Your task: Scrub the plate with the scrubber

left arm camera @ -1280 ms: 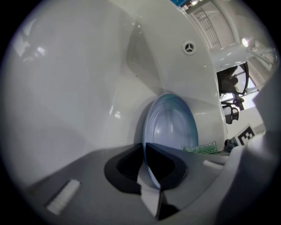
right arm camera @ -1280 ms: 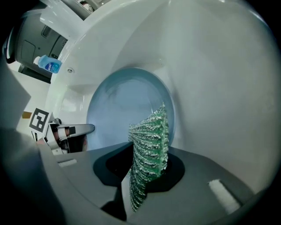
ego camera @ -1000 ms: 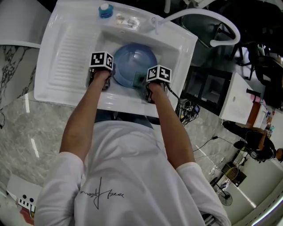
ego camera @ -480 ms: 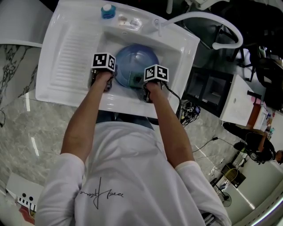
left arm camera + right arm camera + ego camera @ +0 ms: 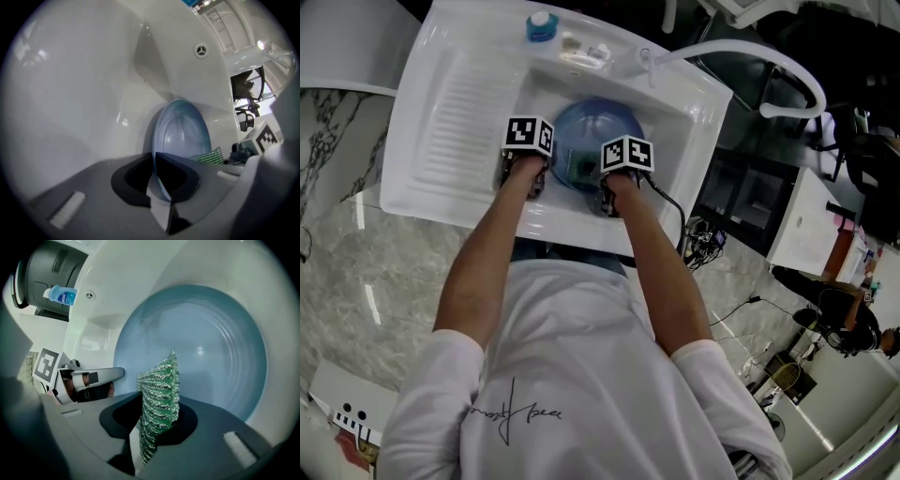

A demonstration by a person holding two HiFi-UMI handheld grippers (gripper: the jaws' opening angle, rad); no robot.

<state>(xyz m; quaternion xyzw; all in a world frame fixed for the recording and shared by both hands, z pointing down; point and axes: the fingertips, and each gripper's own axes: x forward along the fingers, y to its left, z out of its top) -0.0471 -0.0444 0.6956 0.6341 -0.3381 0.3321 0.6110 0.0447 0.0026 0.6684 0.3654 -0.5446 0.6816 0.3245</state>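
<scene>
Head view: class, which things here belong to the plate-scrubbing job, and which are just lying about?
In the job: plate, gripped at its rim by the left claw; scrubber, gripped in the right claw; sink.

Lying about: blue bottle; curved white spout.

Your left gripper (image 5: pixel 153 171) clamps the plate (image 5: pixel 211 348) by its rim, and the basin wall (image 5: pixel 70 93) curves close to the left of its jaws and ahead of them, so room there is tight. Ahead of your right gripper (image 5: pixel 157 413), past the scrubber (image 5: pixel 159 394) in its jaws, the plate's face blocks nearly everything. Only a narrow gap separates the two grippers. Above both the basin is open. Beyond the plate a bottle (image 5: pixel 542 25) stands on the back rim, and the faucet (image 5: pixel 741 47) arches off right. The drainboard (image 5: pixel 455 103) left of the left jaws offers open room.
</scene>
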